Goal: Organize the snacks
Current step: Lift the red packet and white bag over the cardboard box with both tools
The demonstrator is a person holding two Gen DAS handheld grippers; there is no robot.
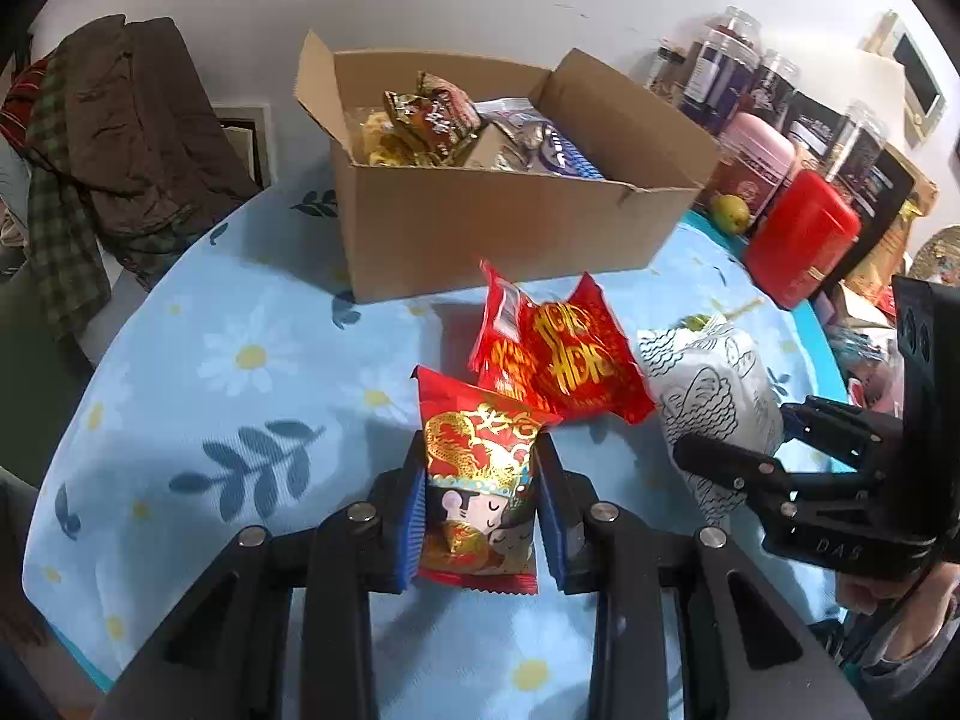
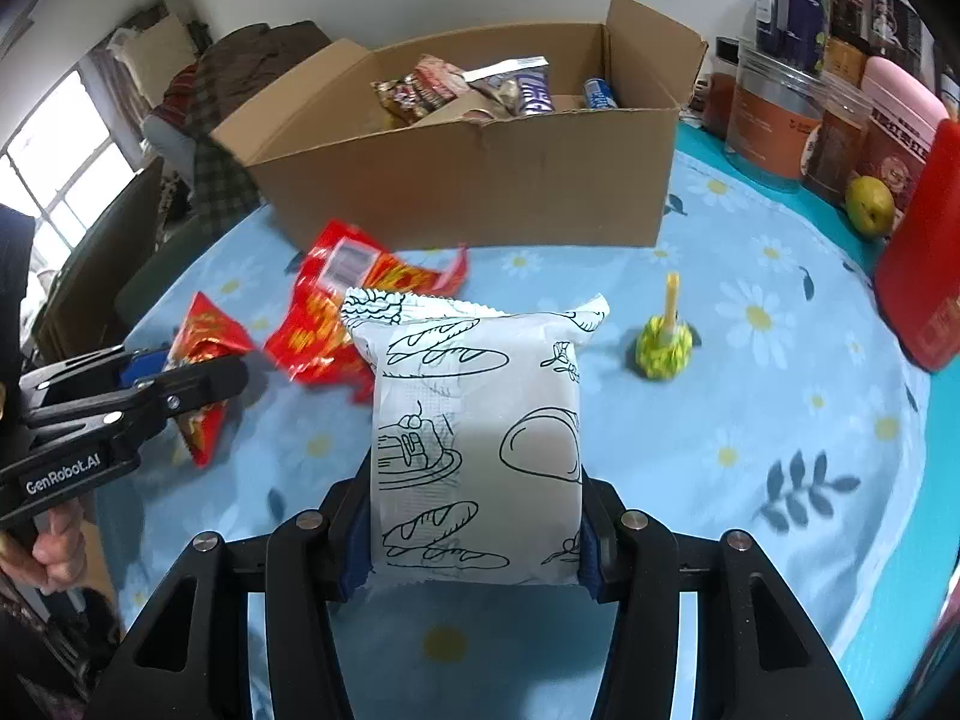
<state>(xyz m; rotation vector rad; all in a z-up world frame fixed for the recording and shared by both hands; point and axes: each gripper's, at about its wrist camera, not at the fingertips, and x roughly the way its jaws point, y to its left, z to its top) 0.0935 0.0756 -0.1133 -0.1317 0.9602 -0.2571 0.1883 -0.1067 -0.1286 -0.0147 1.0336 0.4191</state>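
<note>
The left tongs (image 1: 483,516) are clamped on a small red foil snack packet printed with gold dragons and cartoon figures (image 1: 477,492), its sides pressed by the blue pads. The right tongs (image 2: 474,534) are clamped on a white pillow-shaped packet with black line drawings of bread and cakes (image 2: 480,426). Whether either packet is lifted clear of the tabletop (image 1: 180,420), covered by a light blue cloth with daisies, I cannot quite tell. Two more red and gold foil packets (image 1: 558,360) lie overlapping on the cloth, just beyond the left tongs and near the front wall of an open brown cardboard box (image 2: 468,186). The box already holds several wrapped snacks (image 1: 432,120). A small yellow-green sweet on a stick (image 2: 663,348) stands on the cloth right of the white packet. Jars and a red container (image 1: 801,234) line the tabletop's far right edge.
</note>
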